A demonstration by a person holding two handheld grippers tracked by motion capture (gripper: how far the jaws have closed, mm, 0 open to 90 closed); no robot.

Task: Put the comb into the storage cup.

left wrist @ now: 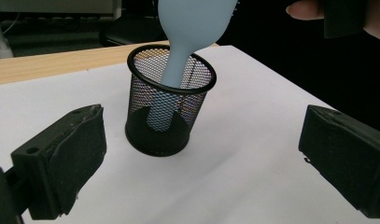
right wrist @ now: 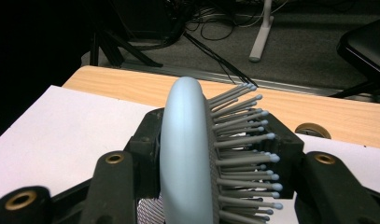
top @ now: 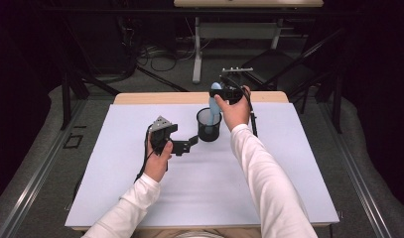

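A light blue hairbrush [top: 215, 100] stands upright with its handle down inside a black mesh cup [top: 209, 125] at the back middle of the white mat. My right gripper [top: 228, 94] is shut on the brush head above the cup. In the right gripper view the black jaws clamp the brush [right wrist: 185, 154] from both sides, bristles [right wrist: 246, 140] pointing right. My left gripper [top: 189, 144] rests low just left of the cup, open. In the left gripper view its fingers [left wrist: 66, 158] stand wide apart with the cup [left wrist: 150, 140] and brush handle [left wrist: 173, 70] a little beyond them.
The white mat [top: 204, 183] covers most of a wooden table [top: 140, 97]. Past the far edge the floor holds cables [top: 160, 57], a desk leg [top: 196, 54] and a black chair [top: 274, 64]. A round cable hole [right wrist: 313, 130] sits in the table's back strip.
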